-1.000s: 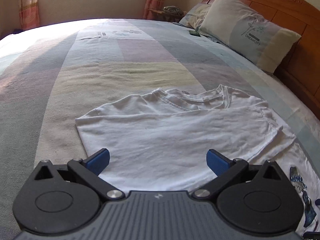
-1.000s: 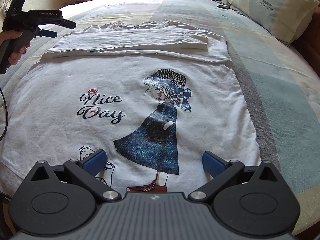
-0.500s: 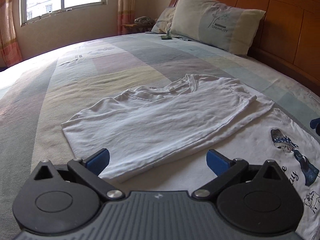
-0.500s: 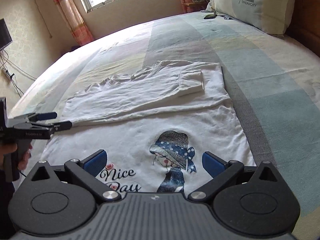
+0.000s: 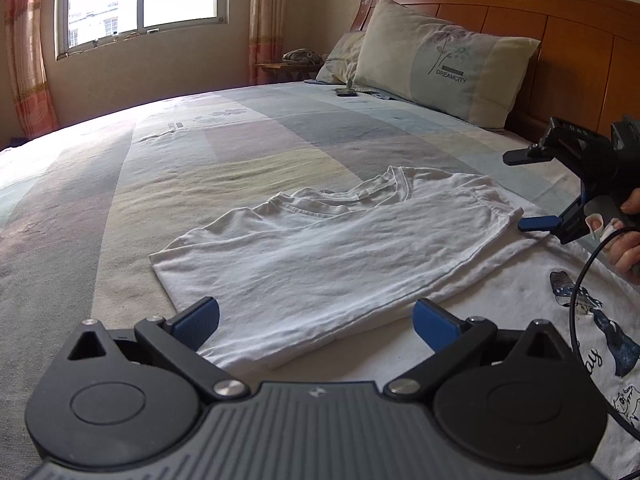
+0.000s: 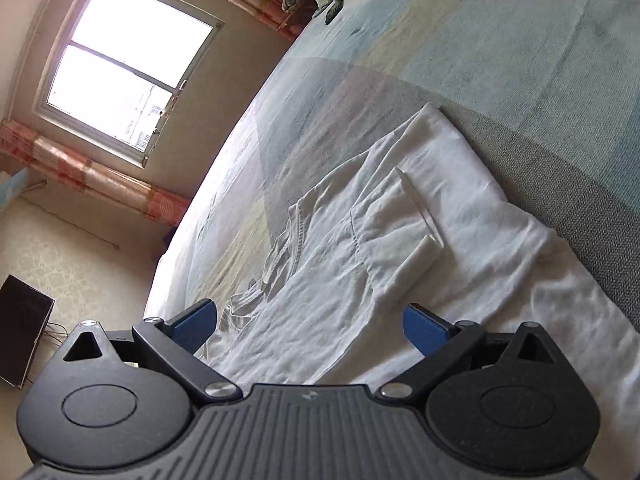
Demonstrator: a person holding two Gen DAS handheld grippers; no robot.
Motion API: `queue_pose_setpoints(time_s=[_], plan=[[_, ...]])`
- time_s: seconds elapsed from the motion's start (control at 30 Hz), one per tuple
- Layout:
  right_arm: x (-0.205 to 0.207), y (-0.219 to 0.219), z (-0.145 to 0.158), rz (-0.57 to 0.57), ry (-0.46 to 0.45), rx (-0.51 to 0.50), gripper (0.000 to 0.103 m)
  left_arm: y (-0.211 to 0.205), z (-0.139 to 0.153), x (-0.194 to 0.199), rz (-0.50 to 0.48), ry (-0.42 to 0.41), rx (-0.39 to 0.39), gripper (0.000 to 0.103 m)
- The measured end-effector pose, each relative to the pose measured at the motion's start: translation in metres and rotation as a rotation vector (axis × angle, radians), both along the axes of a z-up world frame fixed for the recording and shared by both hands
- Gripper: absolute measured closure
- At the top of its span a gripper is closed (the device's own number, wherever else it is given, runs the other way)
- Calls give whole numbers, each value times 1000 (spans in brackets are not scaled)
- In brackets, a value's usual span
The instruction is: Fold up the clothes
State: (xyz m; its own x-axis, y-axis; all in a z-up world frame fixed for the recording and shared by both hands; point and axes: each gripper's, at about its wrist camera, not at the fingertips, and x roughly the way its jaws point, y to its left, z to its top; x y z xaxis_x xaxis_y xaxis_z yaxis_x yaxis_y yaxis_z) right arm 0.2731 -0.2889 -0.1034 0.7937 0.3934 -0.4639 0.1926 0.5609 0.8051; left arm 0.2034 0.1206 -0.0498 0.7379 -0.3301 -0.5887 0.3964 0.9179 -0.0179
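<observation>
A white T-shirt (image 5: 340, 256) lies flat on the bed, its top part folded down over the printed front; part of the blue girl print (image 5: 580, 304) shows at right. My left gripper (image 5: 316, 322) hovers open just over the fold's near corner, nothing between its fingers. The right gripper (image 5: 528, 190) appears at the far right of the left wrist view, held in a hand, open, tilted on its side beside the folded sleeve. In the right wrist view my right gripper (image 6: 310, 326) stands open above the folded sleeve (image 6: 396, 232) and collar (image 6: 288, 248).
The bed has a pastel patchwork cover (image 5: 240, 152). Pillows (image 5: 444, 68) lean on the wooden headboard (image 5: 560, 40) at the back right. A small dark object (image 5: 346, 93) lies near them. A window (image 5: 140, 0) and curtains stand beyond. A black cable (image 5: 580, 312) hangs from the right gripper.
The left gripper has swung left and tipped up, showing more of the room. The right gripper has moved forward to the folded sleeve edge and rolled sideways. Both stay open.
</observation>
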Motion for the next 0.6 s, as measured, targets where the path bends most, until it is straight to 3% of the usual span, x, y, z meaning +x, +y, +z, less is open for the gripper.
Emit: queue_pose_setpoints(time_s=[0.1,0.3,0.4,0.47,0.53,0.6], plan=[[15,4,-10,-13,65,31,3,-4,-2,-1,-6,-1,19,1],[12,13,-15,-37,45,35,5,-4,0,-2,-12,-2,-12,1],[20,14,-17,-56,28,15,7,-4,2,-4,1,-22,27,1],[17,19,-16,-75,35,-38,18,-2,4,-5,19,-36,41,1],[10,22,-17,-86,38,-101,43,2,6,-5,24,-36,19,1],[5,19,-24,-112,33,-95,56,7,8,-5,26,-31,-10,1]])
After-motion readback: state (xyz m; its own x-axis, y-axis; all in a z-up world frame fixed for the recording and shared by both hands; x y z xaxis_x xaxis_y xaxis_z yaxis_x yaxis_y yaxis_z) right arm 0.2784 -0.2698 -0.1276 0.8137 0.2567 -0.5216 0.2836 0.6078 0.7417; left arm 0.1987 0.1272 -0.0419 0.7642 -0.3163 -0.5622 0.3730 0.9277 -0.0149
